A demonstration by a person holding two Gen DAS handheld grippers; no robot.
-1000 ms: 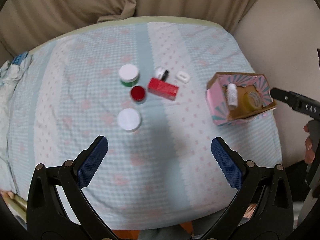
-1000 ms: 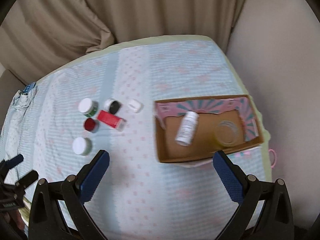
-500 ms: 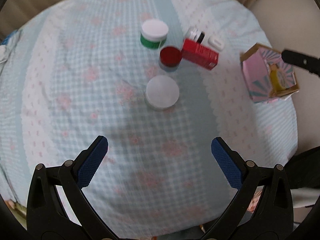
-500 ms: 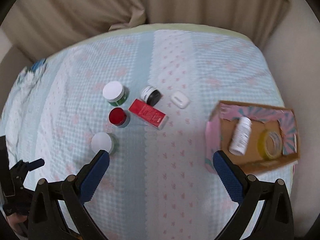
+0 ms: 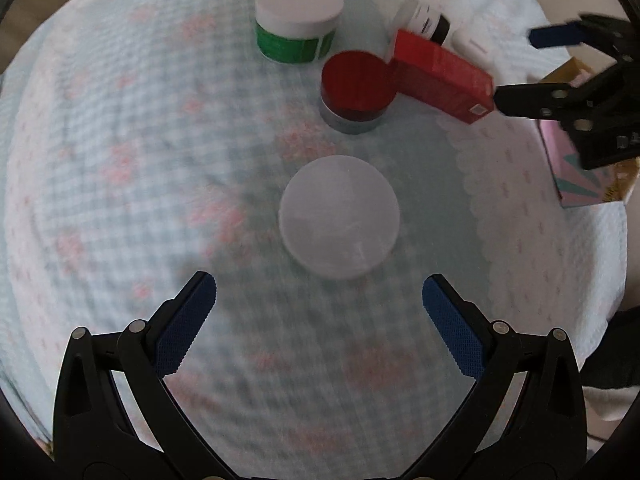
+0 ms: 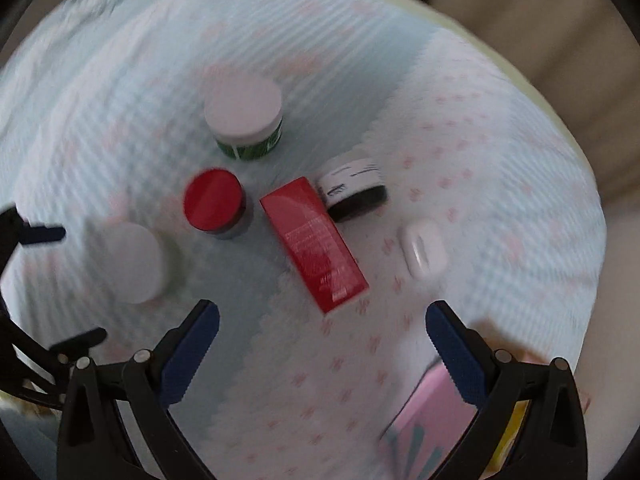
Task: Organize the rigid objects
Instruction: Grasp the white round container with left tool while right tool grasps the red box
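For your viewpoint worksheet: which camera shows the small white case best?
The right wrist view: the white case lies whole and unobstructed beside the red box. In the left wrist view only a sliver peeks out behind that box.

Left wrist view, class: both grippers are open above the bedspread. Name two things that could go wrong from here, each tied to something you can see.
1. The left gripper hangs open near the white-lidded round jar; on the soft checked bedspread the jar might tip as the fingers close.
2. The red rectangular carton touches the red-lidded jar and the black-and-white jar, so the right gripper could knock them.
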